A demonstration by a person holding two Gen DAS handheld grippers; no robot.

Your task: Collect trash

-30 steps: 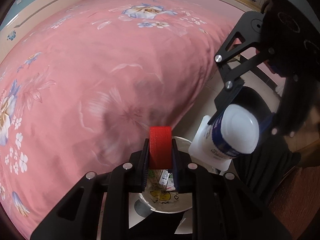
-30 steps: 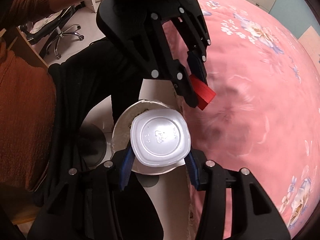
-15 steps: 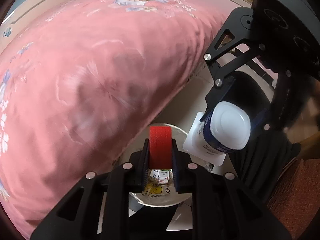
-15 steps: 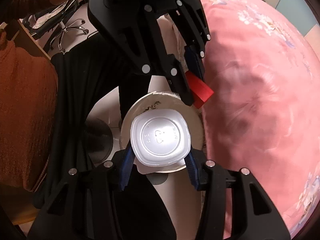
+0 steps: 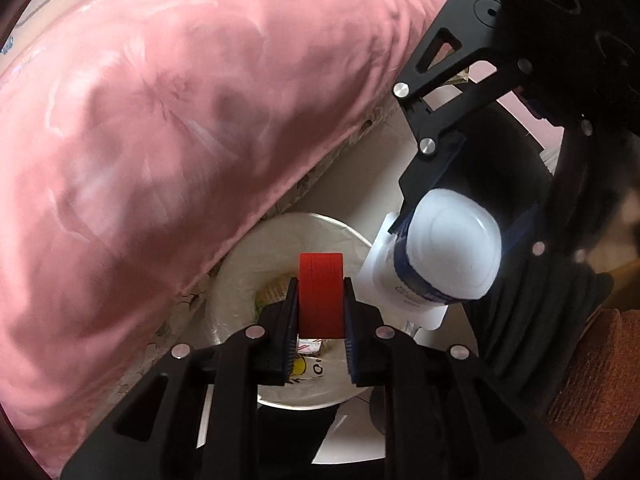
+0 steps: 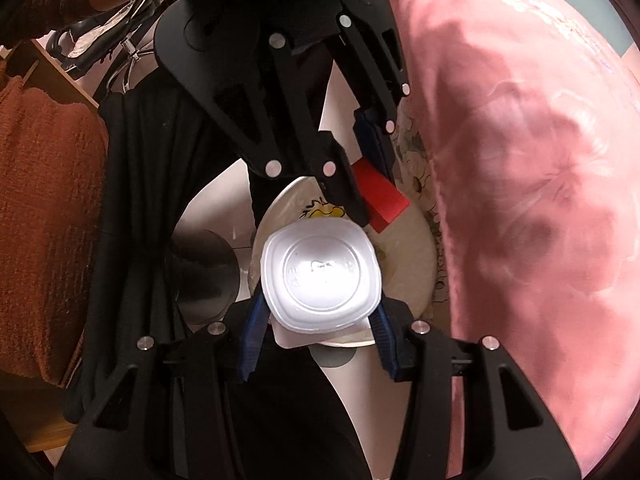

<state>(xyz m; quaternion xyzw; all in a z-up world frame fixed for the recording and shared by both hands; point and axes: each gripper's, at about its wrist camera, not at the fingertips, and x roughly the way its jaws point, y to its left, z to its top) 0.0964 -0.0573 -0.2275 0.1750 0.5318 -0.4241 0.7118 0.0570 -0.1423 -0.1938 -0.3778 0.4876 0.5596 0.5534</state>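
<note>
Left wrist view: red block (image 5: 321, 295) squeezed between left gripper (image 5: 320, 312) jaws.

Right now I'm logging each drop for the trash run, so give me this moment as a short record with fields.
left gripper: shut on a red block
right gripper: shut on a white plastic cup, bottom facing the camera
bin: white-lined, on the floor beside the pink bed, directly under both items
bin contents: some wrappers visible
released: nothing yet
</note>
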